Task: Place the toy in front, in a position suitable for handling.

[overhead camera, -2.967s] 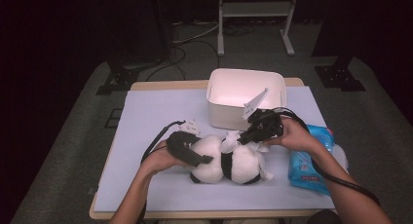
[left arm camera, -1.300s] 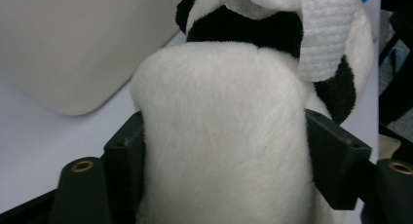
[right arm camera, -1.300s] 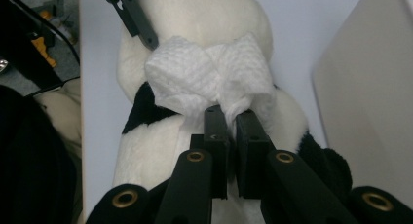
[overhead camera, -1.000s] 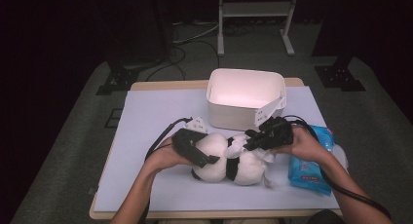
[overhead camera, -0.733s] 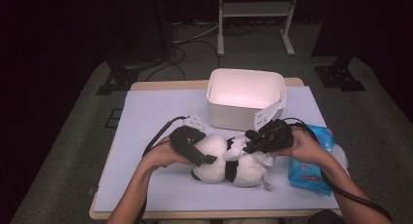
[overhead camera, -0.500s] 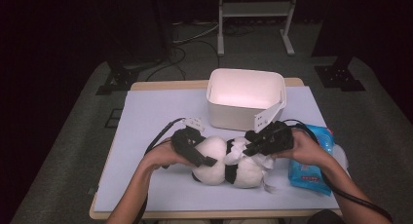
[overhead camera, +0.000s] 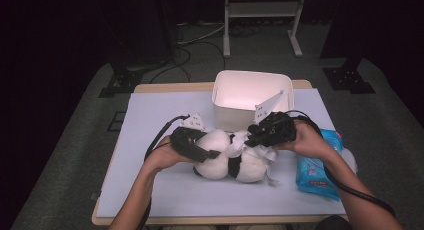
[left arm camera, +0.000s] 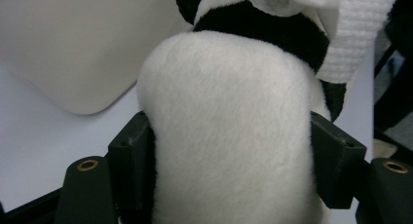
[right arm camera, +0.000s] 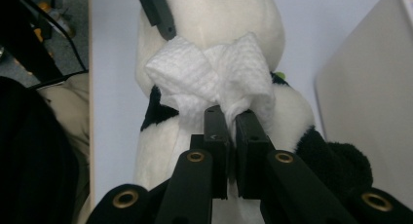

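Right gripper view: right gripper (right arm camera: 229, 119) pinches the wipe (right arm camera: 214, 78) at its jaw tips, left gripper (left arm camera: 229, 156), jaws just closing, clamps the panda (left arm camera: 229, 136) between its pads — keep it steady, rub gently.

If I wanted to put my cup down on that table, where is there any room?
The left part of the white table top is bare, from its left edge to the left claw. The front strip below the plush panda is free too. The right side is crowded: white bin, right claw, blue wipes pack.
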A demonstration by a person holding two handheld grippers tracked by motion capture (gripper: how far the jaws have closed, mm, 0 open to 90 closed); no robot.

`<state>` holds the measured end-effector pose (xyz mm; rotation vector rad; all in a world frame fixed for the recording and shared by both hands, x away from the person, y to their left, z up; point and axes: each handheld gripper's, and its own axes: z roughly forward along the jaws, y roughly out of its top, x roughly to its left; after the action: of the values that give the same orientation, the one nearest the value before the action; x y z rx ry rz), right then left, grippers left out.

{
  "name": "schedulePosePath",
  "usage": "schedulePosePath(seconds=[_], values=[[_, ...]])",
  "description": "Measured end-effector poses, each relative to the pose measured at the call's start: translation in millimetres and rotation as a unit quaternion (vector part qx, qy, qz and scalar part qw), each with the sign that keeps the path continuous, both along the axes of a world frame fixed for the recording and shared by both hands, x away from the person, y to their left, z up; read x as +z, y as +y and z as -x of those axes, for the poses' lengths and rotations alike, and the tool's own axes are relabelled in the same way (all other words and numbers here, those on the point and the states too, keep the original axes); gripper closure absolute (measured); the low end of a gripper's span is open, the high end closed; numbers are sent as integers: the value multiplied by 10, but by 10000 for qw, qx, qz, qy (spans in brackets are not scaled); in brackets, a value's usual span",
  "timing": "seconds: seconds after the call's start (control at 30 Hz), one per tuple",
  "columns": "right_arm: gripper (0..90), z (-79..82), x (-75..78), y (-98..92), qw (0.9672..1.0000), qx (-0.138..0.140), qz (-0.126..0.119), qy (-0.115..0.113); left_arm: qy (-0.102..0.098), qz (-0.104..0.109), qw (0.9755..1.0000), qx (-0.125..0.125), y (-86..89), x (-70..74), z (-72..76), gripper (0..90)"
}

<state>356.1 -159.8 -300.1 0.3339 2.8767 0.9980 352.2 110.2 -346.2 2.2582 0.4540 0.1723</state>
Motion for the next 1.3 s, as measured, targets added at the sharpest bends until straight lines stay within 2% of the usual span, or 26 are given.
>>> schedulePosePath(seconds=[0.13, 0.2, 0.27, 0.33, 0.4, 0.6, 1.0, 1.1, 1.13, 1.3], values=[[849, -74, 45, 94, 10000, -4, -53, -46, -237, -107, 9997, 40, -51, 55, 32, 292], [849, -87, 39, 161, 10000, 42, -42, -44, -238, -172, 9996, 6, -86, 64, 56, 292], [849, -84, 10, 203, 9999, 106, 73, -53, -224, -217, 9995, -23, -96, 49, 68, 289], [849, -79, -23, 177, 9999, 126, 80, -1, -178, -209, 9996, -46, -88, 22, 73, 279], [849, -62, -44, 113, 9999, 75, 89, 36, -107, -149, 9998, -39, -79, -5, 78, 274], [848, -28, -91, -132, 9998, -133, 18, 113, -83, -136, 9999, -44, -65, -34, 72, 271], [847, 3, -242, -563, 9978, -527, -298, 269, 40, -81, 10000, -13, 6, -96, 65, 260], [847, 1, -326, -685, 9964, -705, -305, 364, 63, -77, 9999, -9, 28, -111, 61, 260], [847, -12, -415, -764, 9953, -826, -242, 436, 65, -65, 10000, -1, 32, -113, 60, 259], [847, -51, -527, -852, 9930, -956, -319, 622, 53, -57, 10000, -12, 23, -109, 64, 259]])
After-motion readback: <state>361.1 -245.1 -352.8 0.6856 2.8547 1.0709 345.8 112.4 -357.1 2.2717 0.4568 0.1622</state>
